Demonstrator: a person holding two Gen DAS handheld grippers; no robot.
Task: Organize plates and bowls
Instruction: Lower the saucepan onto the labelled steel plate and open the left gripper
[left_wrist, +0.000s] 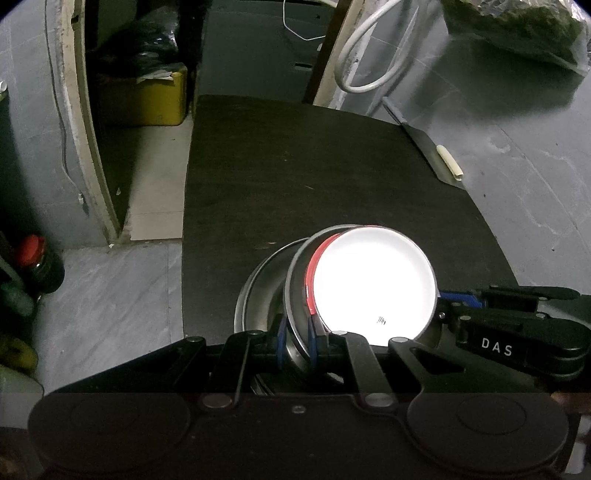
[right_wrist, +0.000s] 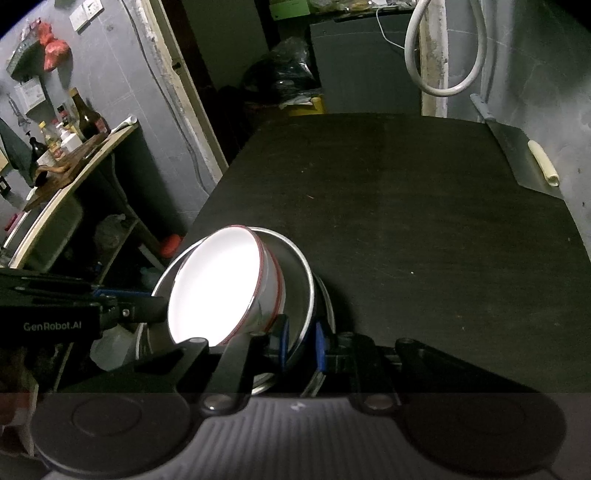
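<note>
A cramped home kitchen: sauce bottles (right_wrist: 86, 120) crowd a shelf (right_wrist: 74, 166), cleaver (right_wrist: 524, 158) nearby.

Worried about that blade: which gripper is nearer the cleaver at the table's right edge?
Right. The right gripper holds the stacked dishes on the side toward the cleaver; the left gripper holds their left rim, farther off.

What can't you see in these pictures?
- Left wrist view: glare washes out the white bowl inside; small dark mark near its rim unreadable.
- Right wrist view: shelf bottles too small to read.
- Both views: the plates' near edges hide behind the tongs' bodies, so the count is unclear.
</note>
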